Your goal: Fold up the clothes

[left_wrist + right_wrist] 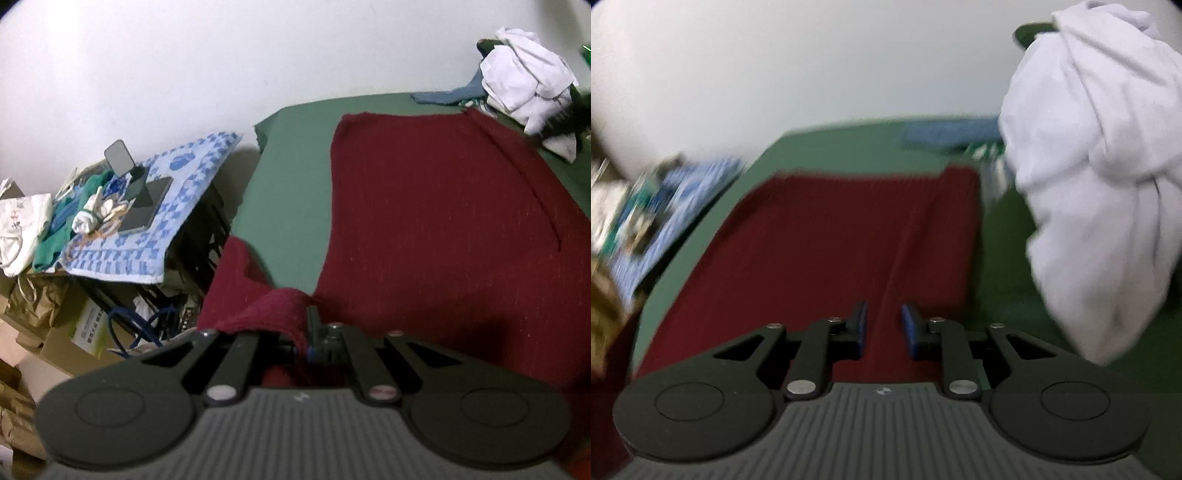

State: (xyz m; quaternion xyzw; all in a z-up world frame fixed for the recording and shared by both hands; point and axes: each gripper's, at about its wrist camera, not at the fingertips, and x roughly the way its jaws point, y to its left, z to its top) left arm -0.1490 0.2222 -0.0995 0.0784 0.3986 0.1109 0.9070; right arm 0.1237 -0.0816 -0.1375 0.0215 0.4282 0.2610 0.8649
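A dark red knit garment (424, 221) lies spread flat on a green-covered surface (288, 184). My left gripper (308, 332) is shut on a bunched edge of this garment at its near left corner, with the cloth draped over the fingers. In the right wrist view, which is blurred, the same red garment (831, 229) stretches ahead with a lengthwise crease. My right gripper (884, 328) hovers over its near edge with the blue pads a little apart and nothing pinched between them.
A heap of white clothes (528, 77) sits at the far right, looming close in the right wrist view (1097, 166). A blue cloth (443, 96) lies behind it. To the left, a blue patterned towel (166, 221) carries a phone (147, 206) and clutter.
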